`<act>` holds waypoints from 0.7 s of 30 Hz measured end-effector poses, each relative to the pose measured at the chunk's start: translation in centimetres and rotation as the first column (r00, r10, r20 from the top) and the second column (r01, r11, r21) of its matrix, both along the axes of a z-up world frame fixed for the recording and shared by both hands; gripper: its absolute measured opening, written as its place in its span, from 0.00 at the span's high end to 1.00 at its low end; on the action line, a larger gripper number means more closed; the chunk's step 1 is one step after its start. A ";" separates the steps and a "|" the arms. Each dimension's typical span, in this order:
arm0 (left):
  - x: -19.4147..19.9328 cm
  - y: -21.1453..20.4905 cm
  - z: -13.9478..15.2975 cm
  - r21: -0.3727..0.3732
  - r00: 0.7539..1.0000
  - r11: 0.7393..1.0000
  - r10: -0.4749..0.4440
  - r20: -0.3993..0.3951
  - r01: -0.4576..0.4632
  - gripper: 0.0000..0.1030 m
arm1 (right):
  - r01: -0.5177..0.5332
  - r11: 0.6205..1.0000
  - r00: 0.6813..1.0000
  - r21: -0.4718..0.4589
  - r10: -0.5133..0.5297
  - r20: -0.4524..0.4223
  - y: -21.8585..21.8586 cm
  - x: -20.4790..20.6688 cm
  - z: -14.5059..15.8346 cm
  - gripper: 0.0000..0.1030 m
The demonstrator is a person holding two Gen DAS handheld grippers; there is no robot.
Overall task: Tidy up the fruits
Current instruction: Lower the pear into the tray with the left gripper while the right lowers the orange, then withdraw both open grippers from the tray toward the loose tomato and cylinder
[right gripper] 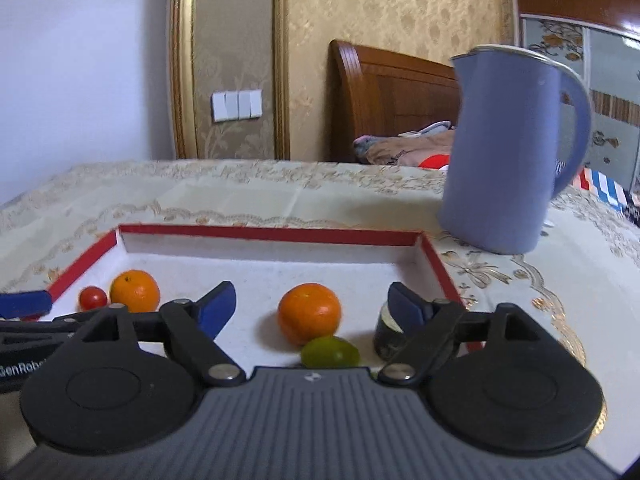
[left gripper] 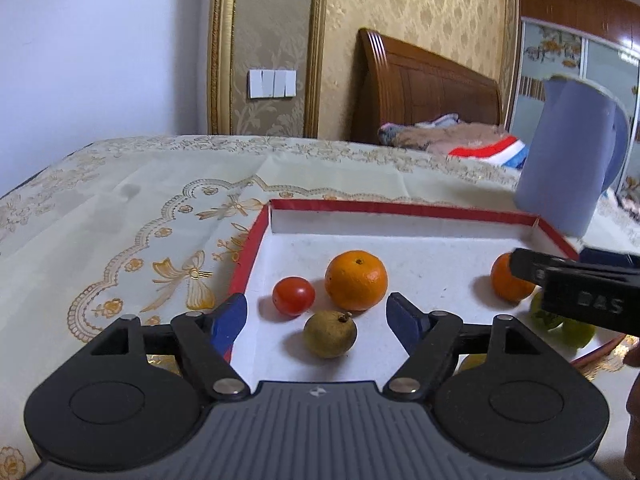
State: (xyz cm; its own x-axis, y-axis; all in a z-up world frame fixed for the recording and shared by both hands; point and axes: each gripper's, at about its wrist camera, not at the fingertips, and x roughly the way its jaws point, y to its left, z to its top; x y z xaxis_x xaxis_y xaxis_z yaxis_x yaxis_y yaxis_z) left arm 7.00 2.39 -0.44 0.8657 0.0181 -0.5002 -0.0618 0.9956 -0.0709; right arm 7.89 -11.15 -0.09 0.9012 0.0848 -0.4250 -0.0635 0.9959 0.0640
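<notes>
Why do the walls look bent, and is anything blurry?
Left wrist view: the fisheye lens bows the gold wall trim; the blue jug is smeared. Right wrist view: same bending, and the near orange looks soft-edged, with a faint shadow at its left.

Only two bits of lettering can be read. In the left wrist view, the black plastic body of the right gripper, reaching in from the right edge, carries pale raised letters that look like "DAS", though blurred. In the right wrist view, the black body of the left gripper at the left edge bears white print, "GenRob", cut off by the arm in front of it.
</notes>
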 end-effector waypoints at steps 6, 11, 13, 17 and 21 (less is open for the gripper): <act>-2.0 0.8 0.5 -0.030 0.998 1.000 -0.006 0.055 0.008 0.25 | -0.006 0.996 1.000 0.092 0.006 0.000 -2.3 -3.5 -0.3 0.18; -3.2 1.4 0.8 -0.052 0.996 0.999 0.009 0.084 -0.005 0.21 | -0.049 0.992 0.998 0.116 0.053 -0.032 -3.1 -6.5 -1.3 0.18; -3.5 1.7 0.8 -0.060 0.996 0.998 0.010 0.085 -0.005 0.21 | -0.065 0.990 0.997 0.123 0.068 -0.024 -3.3 -7.4 -1.3 0.18; -3.4 1.9 0.8 -0.070 0.997 0.997 0.015 0.078 -0.010 0.21 | -0.105 0.989 0.993 0.103 0.109 -0.041 -2.6 -7.8 -1.7 0.14; -3.5 1.7 0.8 -0.058 0.997 0.998 0.013 0.078 -0.008 0.21 | -0.132 0.990 0.990 0.051 0.134 -0.047 -1.4 -7.9 -1.7 0.14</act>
State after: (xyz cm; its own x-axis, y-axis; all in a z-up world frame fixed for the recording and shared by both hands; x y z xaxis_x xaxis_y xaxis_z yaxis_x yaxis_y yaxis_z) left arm 3.55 4.08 0.33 0.9023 0.0006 -0.4310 -0.0642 0.9890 -0.1330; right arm -0.04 -12.58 -1.83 0.8583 0.2235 -0.4620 -0.1907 0.9746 0.1174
